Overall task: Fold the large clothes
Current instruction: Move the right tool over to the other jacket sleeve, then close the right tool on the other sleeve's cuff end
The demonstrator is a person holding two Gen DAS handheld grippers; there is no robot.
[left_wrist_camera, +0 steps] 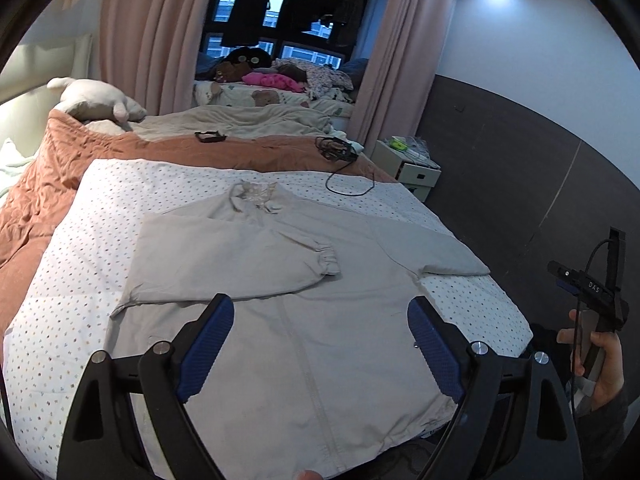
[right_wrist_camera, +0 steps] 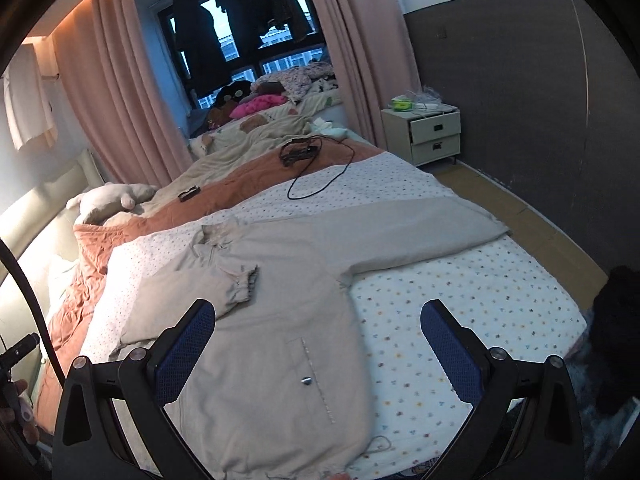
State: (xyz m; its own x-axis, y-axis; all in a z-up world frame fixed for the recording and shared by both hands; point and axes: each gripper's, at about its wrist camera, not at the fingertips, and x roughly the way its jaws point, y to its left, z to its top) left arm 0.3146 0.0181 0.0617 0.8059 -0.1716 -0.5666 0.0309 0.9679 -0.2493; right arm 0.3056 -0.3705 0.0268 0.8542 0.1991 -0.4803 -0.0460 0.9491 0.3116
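Note:
A large beige jacket (left_wrist_camera: 304,344) (right_wrist_camera: 280,360) lies flat, front up, on the dotted white sheet (left_wrist_camera: 80,264) (right_wrist_camera: 460,320) of a bed. Its left sleeve (left_wrist_camera: 240,260) (right_wrist_camera: 224,284) is folded across the chest, with the elastic cuff near the middle. The right sleeve (left_wrist_camera: 440,252) (right_wrist_camera: 420,224) stretches out toward the bed's right edge. My left gripper (left_wrist_camera: 320,344) hovers open above the jacket's lower body, nothing between its blue pads. My right gripper (right_wrist_camera: 316,352) is also open and empty, over the jacket's right side near the pocket snap (right_wrist_camera: 306,380).
A rust-coloured quilt (left_wrist_camera: 36,208) (right_wrist_camera: 80,308) lies bunched on the left. A black cable and device (left_wrist_camera: 340,152) (right_wrist_camera: 304,152) rest further up the bed, and a plush toy (left_wrist_camera: 96,102) at the head. A bedside cabinet (right_wrist_camera: 432,132) stands right. A hand holding the other gripper's handle (left_wrist_camera: 600,356).

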